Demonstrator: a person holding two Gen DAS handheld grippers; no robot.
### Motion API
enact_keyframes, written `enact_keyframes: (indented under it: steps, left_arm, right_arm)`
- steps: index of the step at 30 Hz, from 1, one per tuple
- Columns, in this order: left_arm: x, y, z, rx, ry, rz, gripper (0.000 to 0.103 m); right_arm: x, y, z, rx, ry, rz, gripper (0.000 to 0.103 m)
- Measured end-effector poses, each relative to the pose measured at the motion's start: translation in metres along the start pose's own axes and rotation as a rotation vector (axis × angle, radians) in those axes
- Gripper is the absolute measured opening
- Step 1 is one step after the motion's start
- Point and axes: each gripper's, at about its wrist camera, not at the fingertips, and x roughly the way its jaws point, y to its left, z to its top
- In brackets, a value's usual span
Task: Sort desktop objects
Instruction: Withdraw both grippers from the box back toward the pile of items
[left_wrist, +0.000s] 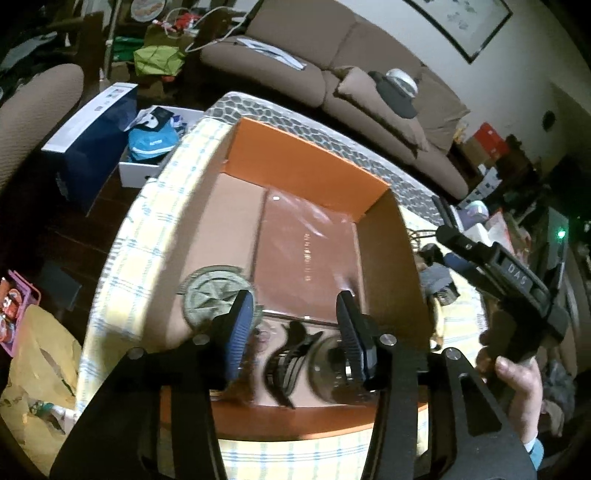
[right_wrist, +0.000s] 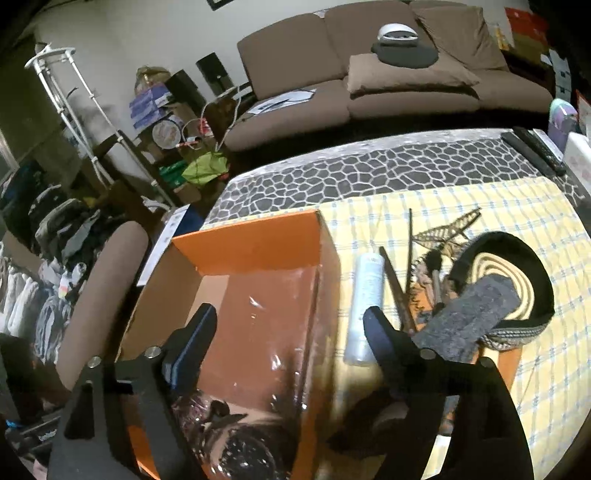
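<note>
**Ana:** Desktop objects first, starting at the jaws: the left gripper (left_wrist: 295, 317) hangs over the orange box (left_wrist: 306, 158) with its jaws spread wide and nothing between them. Straight below sit a black hair claw (left_wrist: 291, 354) and a clear glass jar (left_wrist: 328, 365), both blurred.

**Ben:** And the right gripper (right_wrist: 291, 325)?

**Ana:** Jaws wide as well, empty. It straddles the box's right wall, one finger over the inside and the other over the tablecloth (right_wrist: 517, 206). My guess is it sits there because the unsorted pile lies just to its right.

**Ben:** What is already in the box?

**Ana:** I count four things: one flat brown packet (left_wrist: 306, 251) in shiny wrap lying on the floor, one round greenish disc (left_wrist: 214, 291) with a star pattern beside it, the claw and the jar. The packet lies flat, probably so the smaller things can sit around it.

**Ben:** And outside the box?

**Ana:** One white tube (right_wrist: 364, 306) lying just beside the wall, two thin dark sticks (right_wrist: 400, 269), one woven star (right_wrist: 448, 230), one grey felt block (right_wrist: 469, 314) resting against a round black-rimmed basket (right_wrist: 502, 280). Some small dark bits between them are too tangled to count.

**Ben:** So the sorting is partly done?

**Ana:** I judge so, with the tube the nearest thing left for the right gripper.
</note>
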Motion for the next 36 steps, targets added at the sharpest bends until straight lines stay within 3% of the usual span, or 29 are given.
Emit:
enact_keyframes:
  steps: [2,4,6,10,20,36]
  left_arm:
    - [0.002,-0.009,-0.002,0.013,-0.004,-0.001,0.062]
    - [0.002,-0.018,-0.003,0.018,-0.013,-0.004,0.072]
    - [0.003,-0.025,-0.004,0.007,-0.017,-0.027,0.087]
    - [0.009,-0.041,-0.007,-0.013,-0.013,-0.072,0.103]
    - [0.026,-0.097,-0.023,0.097,-0.004,-0.060,0.103]
    - [0.055,-0.218,-0.075,0.465,-0.054,-0.080,0.103]
  right_arm:
    - [-0.003,-0.007,0.000,0.013,0.003,-0.005,0.090]
    - [-0.006,-0.013,0.000,0.021,0.006,-0.019,0.103]
    - [-0.009,-0.018,-0.001,0.012,0.012,-0.047,0.103]
    - [-0.016,-0.031,-0.003,-0.012,0.034,-0.122,0.103]
    - [-0.051,-0.086,-0.005,0.065,0.018,-0.165,0.103]
    - [-0.088,-0.168,-0.015,0.192,0.016,-0.181,0.103]
